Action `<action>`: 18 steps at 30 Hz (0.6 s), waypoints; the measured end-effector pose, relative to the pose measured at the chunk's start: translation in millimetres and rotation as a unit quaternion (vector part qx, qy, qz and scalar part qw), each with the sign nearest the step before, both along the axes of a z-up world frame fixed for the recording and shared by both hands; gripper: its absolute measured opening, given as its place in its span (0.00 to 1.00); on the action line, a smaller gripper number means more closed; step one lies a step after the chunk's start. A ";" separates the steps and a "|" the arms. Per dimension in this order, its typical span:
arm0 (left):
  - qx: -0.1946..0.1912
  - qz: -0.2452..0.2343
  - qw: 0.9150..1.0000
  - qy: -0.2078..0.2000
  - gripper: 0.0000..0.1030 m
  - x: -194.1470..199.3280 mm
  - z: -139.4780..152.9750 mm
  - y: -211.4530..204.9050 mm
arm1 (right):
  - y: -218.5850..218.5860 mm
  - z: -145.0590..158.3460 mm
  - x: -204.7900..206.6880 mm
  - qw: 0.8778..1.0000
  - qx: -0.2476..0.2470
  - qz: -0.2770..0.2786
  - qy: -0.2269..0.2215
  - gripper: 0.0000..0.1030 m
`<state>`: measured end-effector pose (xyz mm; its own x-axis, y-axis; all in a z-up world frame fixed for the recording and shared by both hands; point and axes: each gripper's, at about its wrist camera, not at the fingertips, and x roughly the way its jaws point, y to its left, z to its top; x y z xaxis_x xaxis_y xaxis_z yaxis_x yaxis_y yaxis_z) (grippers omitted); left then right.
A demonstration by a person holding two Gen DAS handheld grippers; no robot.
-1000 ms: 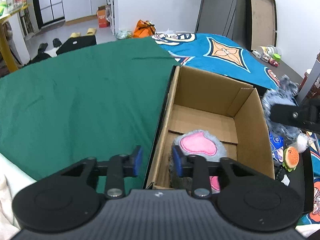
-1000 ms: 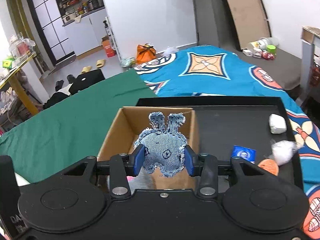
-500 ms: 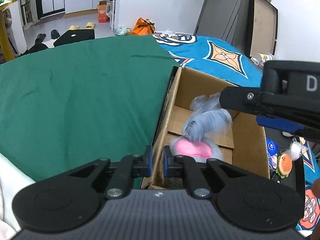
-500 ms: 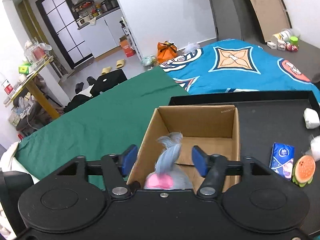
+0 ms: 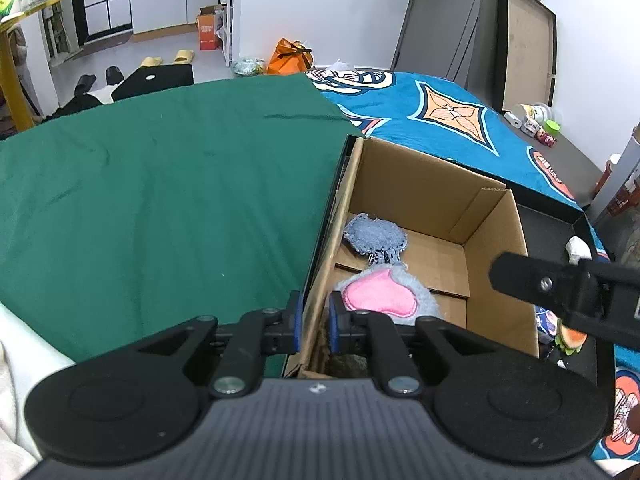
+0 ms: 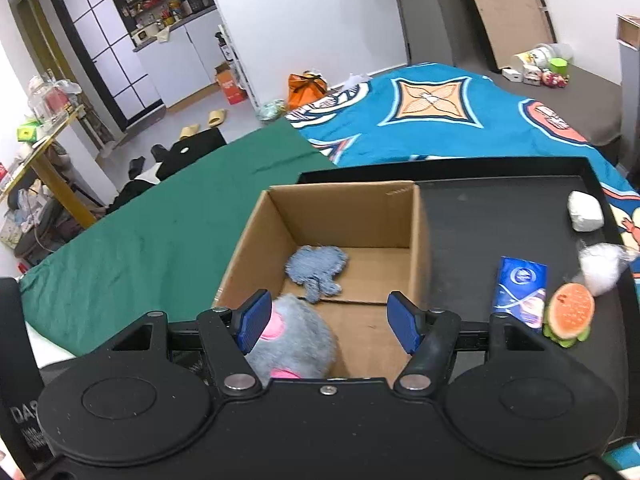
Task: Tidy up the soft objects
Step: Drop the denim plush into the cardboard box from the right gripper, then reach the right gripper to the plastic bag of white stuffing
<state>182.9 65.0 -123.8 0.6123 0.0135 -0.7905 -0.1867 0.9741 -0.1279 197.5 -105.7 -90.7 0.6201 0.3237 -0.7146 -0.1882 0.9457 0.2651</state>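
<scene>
Left gripper [image 5: 313, 322] clamped on the near wall of the cardboard box [image 5: 496, 280], jaws easing apart. Right gripper [image 6: 328, 320] released, nothing between its pads. Inside the box: grey-pink plush [image 6: 296, 344] nearest, denim soft toy [image 6: 318, 266] beyond it on the floor.

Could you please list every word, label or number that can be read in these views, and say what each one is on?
"DA": white letters on the black casing at the left edge; the rest is hidden.
Blue packet: round logo and print, too small to read.
Cardboard box: tiny print on the rim, unreadable.
Orange carton on the floor: blurred.
</scene>
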 end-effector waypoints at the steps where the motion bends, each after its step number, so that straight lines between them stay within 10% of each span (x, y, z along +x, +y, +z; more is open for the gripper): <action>1: 0.004 0.000 1.000 0.000 0.13 -0.3 0.8 -1.5 | -2.7 -0.7 -0.9 1.000 -0.002 -0.002 0.000 0.62; 18: 0.037 -0.007 0.999 0.006 0.46 2.0 5.5 -13.1 | -67.0 -15.7 -4.4 0.997 -0.022 -0.069 0.008 0.73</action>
